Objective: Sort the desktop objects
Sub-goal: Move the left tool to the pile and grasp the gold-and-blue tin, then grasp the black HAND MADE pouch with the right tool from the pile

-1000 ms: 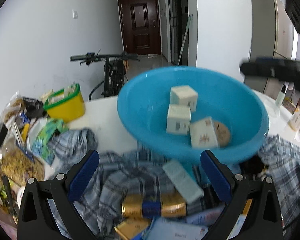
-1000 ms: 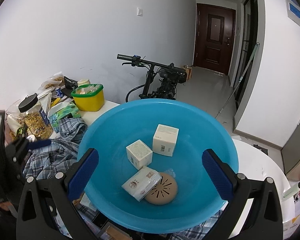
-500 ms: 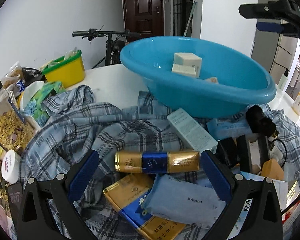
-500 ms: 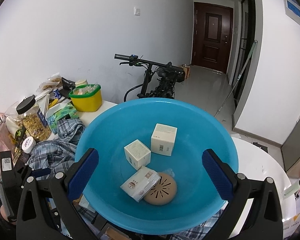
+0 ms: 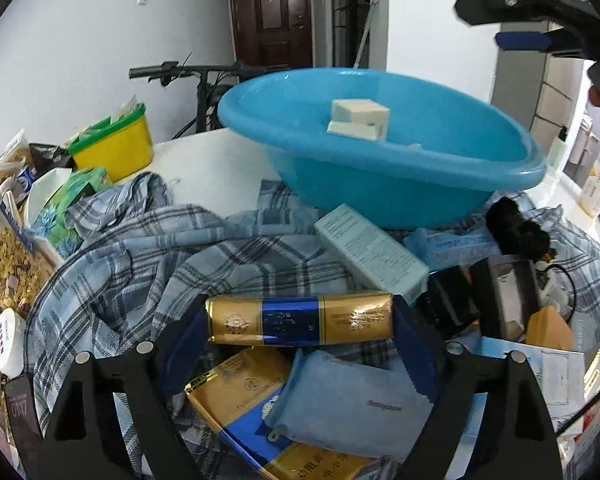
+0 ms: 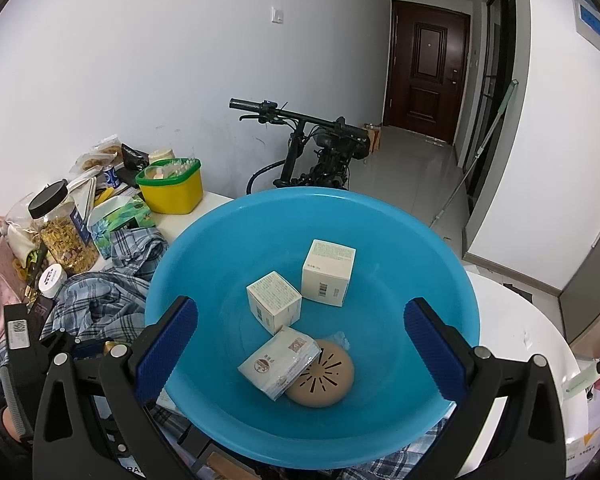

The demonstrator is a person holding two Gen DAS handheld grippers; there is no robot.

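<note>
White table (image 6: 512, 320); plaid cloth (image 5: 148, 264), yellow tub (image 6: 172, 192), perhaps blue basin (image 6: 228, 240) directly on it

Right gripper poised open over the blue basin

The right gripper (image 6: 300, 344) hangs with its 2 blue-padded fingers (image 6: 166, 346) spread wide, nothing between them but the blue basin (image 6: 220, 256) below. Inside sit 2 white boxes (image 6: 328, 272), a flat white packet (image 6: 280, 362) and a tan slotted disc (image 6: 324, 374), packet overlapping disc. The basin rests on a plaid cloth (image 6: 112, 292) on the white table (image 6: 512, 332). Toward the table's far-left edge: a yellow tub (image 6: 172, 192) and a cereal jar (image 6: 62, 232).
</note>
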